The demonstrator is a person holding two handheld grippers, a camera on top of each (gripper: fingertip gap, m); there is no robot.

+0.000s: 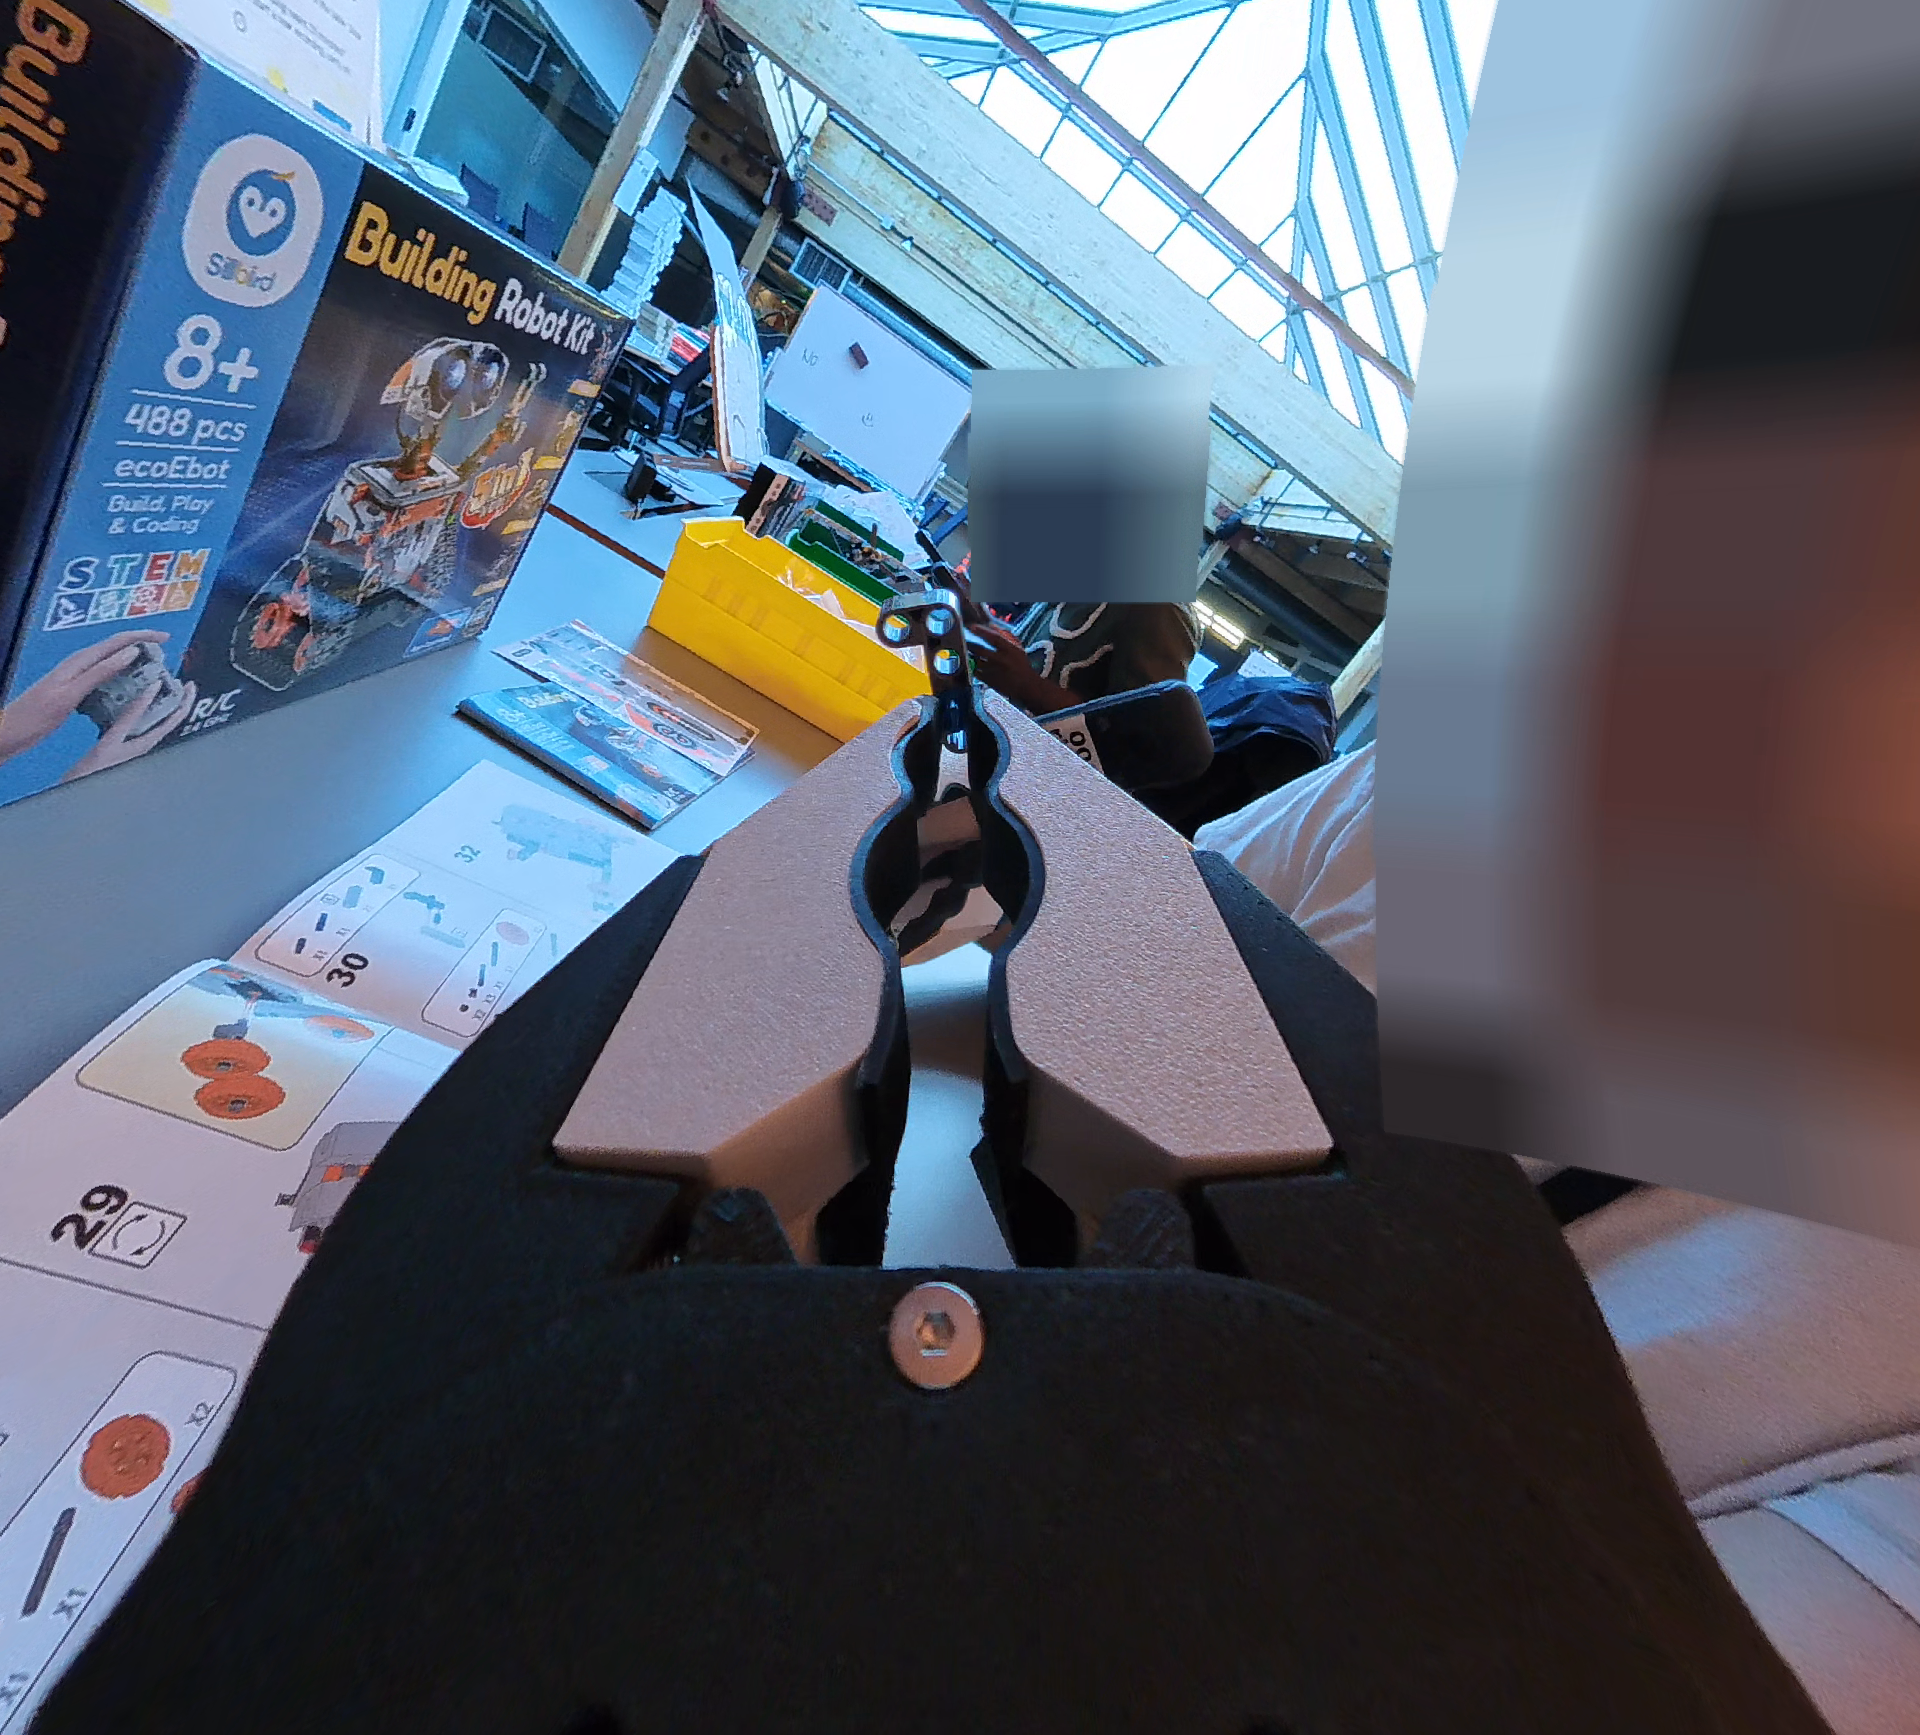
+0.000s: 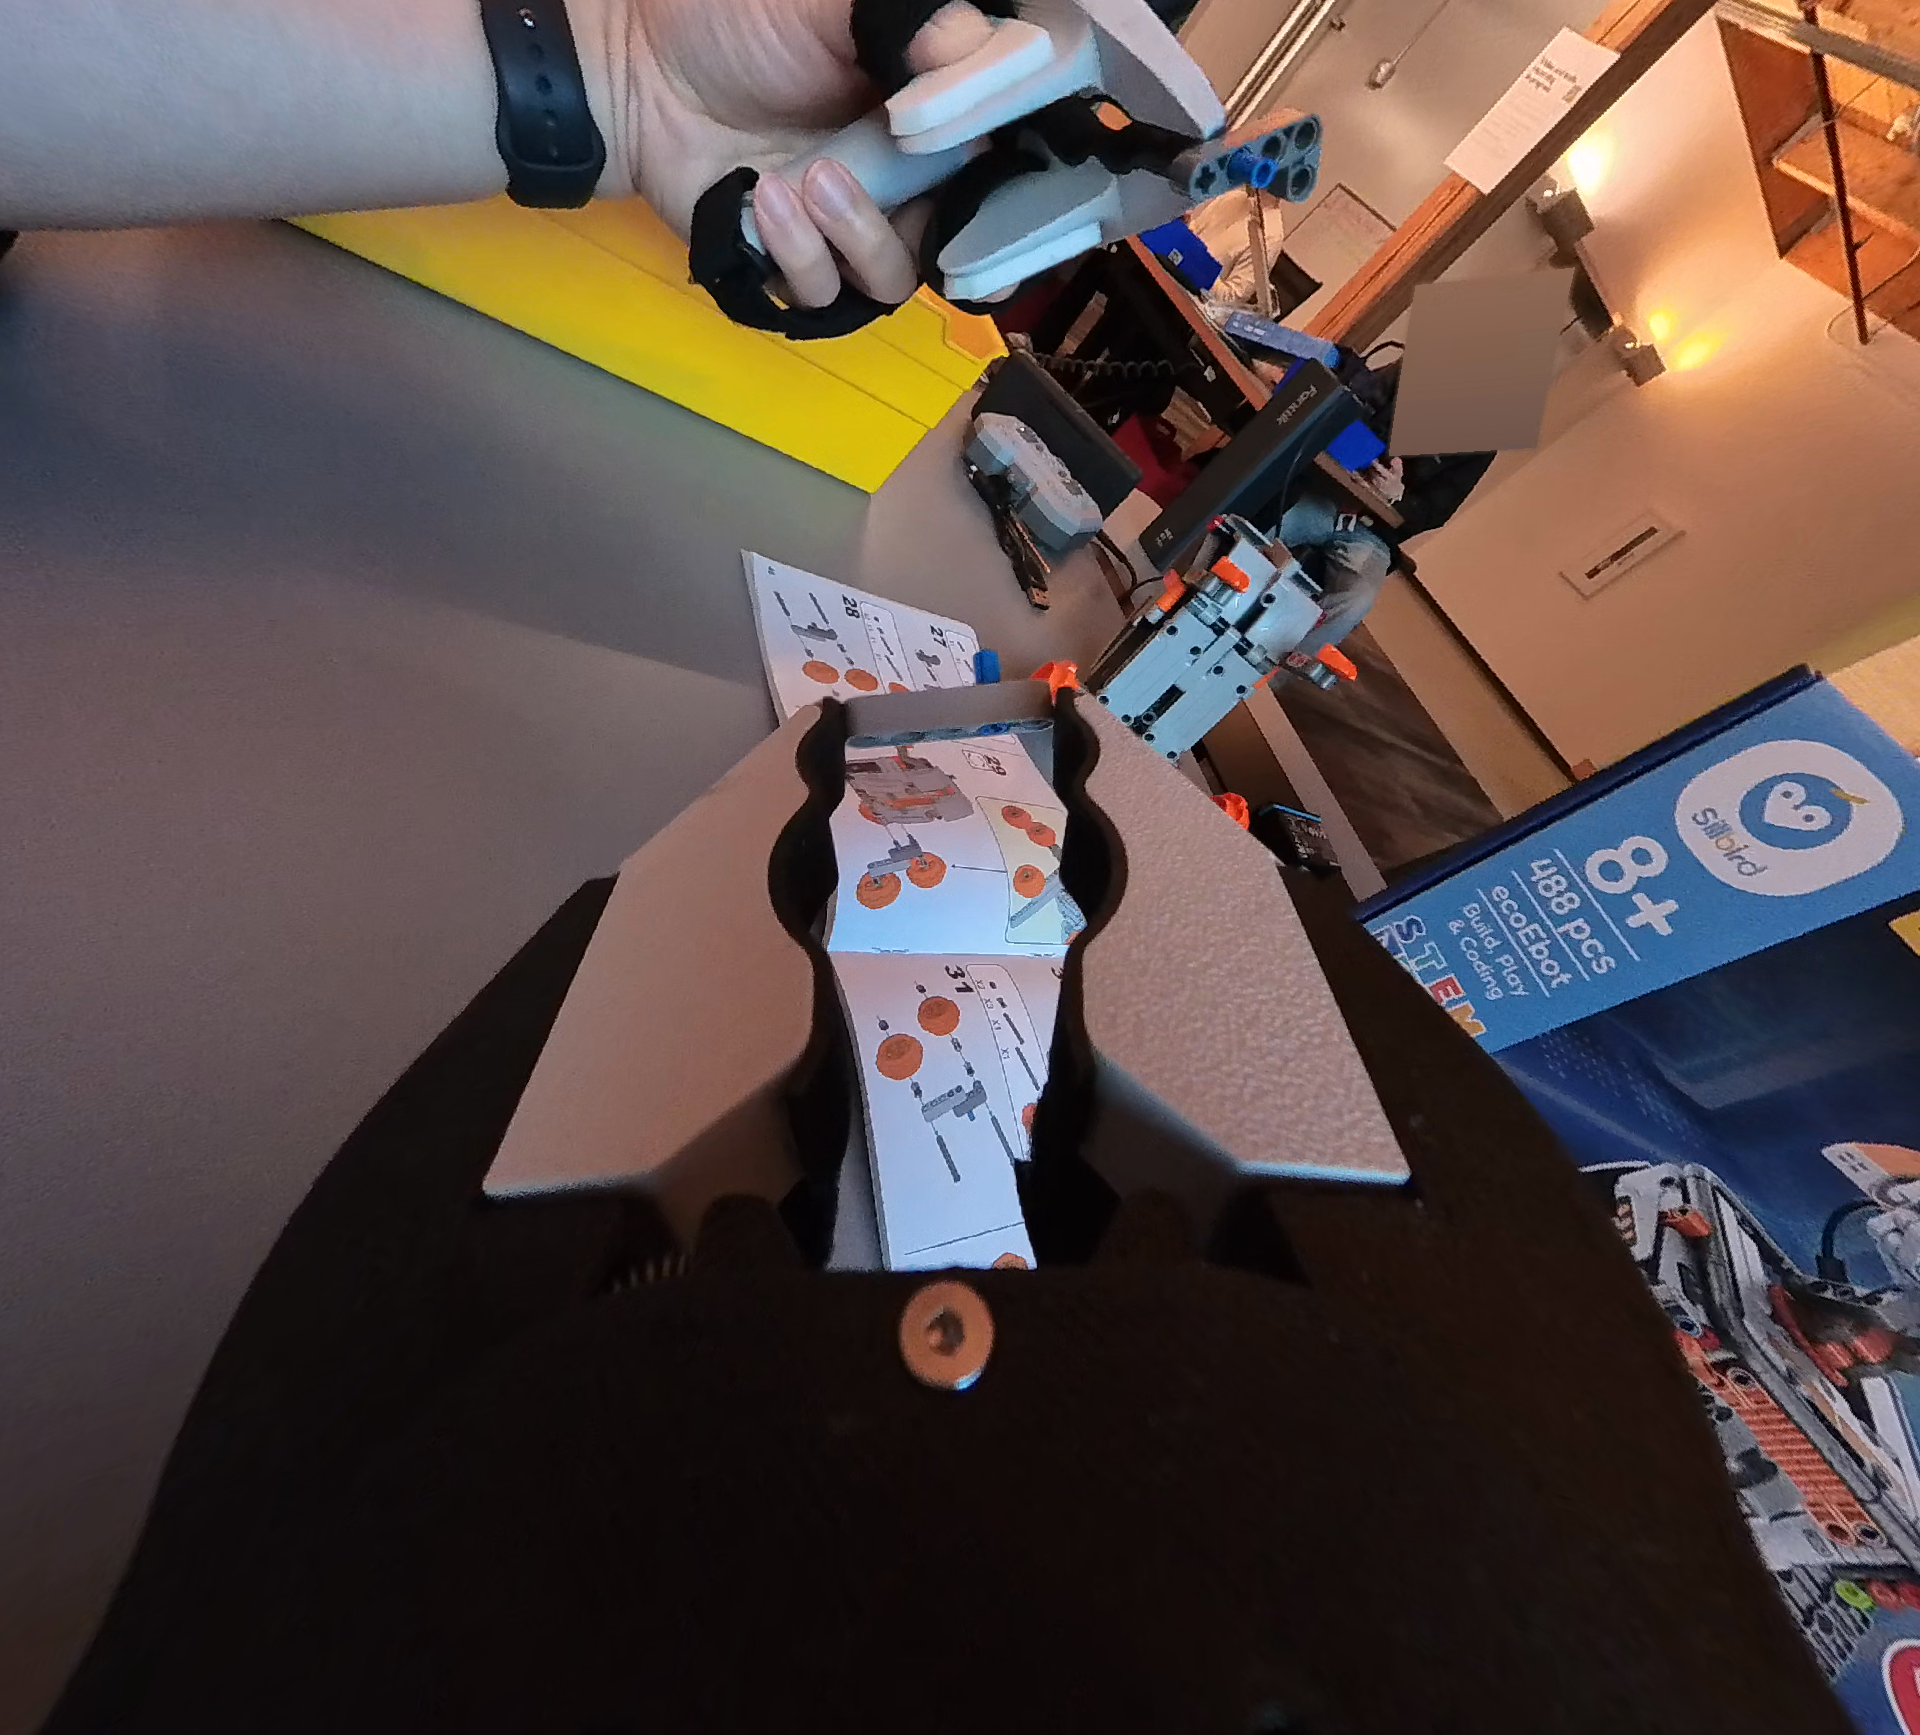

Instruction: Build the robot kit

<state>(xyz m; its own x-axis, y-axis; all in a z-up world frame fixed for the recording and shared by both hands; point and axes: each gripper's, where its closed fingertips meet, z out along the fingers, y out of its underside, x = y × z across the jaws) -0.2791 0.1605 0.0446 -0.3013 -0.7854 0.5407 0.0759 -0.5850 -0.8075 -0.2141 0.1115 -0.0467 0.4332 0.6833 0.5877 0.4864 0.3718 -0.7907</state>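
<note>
Above a grey table [image 2: 364,646] strewn with building-kit parts, the left tongs [image 1: 951,709] pinched a small grey beam [image 1: 925,631] with a blue pin at the very tips, raised well clear of the surface. The right tongs [image 2: 948,719] stood wide with nothing between them, over an open instruction booklet [image 2: 935,1041] and near a half-built grey and orange model [image 2: 1210,646]. Held so near its end, the beam looked liable to twist or drop if the squeeze eased. A yellow bin [image 1: 769,615] held what seemed clear bags of parts; its contents were otherwise hard to make out. The kit's blue box [image 1: 291,438] stood beside.
</note>
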